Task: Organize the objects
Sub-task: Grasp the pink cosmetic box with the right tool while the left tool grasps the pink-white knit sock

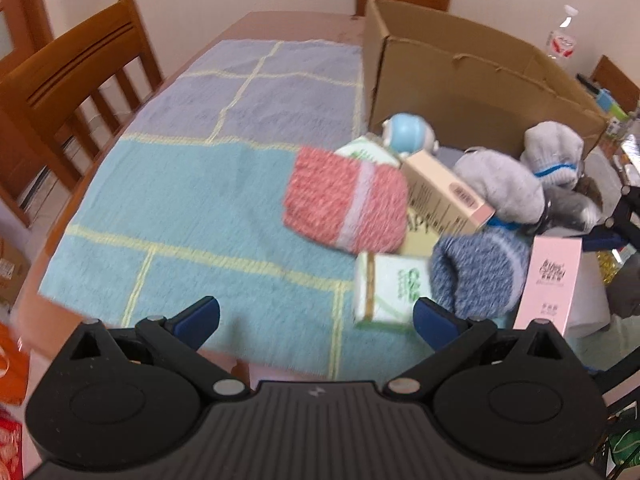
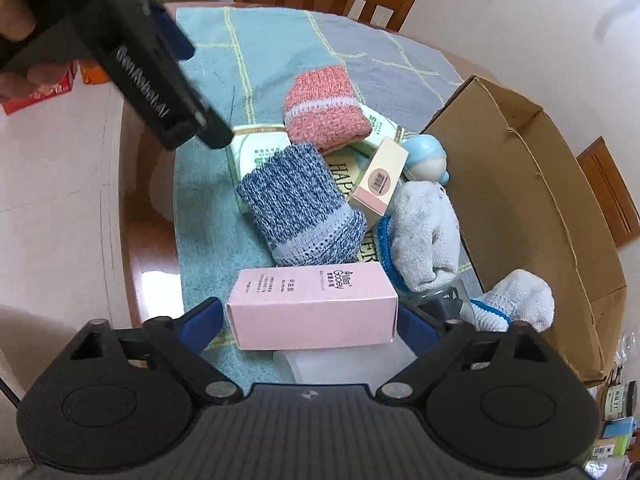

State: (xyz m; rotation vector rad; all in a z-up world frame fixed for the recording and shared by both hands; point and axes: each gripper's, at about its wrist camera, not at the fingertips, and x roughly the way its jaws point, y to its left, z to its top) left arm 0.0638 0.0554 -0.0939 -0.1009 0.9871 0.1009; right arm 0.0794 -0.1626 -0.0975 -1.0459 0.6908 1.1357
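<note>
A pink carton lies crosswise between the blue pads of my right gripper, which press on both its ends; the same carton shows at the right of the left wrist view. My left gripper hovers open over the towel with nothing between its fingers. A green-and-white box lies just beyond its right finger. The pile behind holds a salmon sock, a blue knit sock, grey-white gloves, a cream box and a light-blue toy.
An open cardboard box lies on its side at the right of the pile, its mouth facing it. Wooden chairs stand around the round table. A clear bottle stands behind the box. Small jars sit at the far right.
</note>
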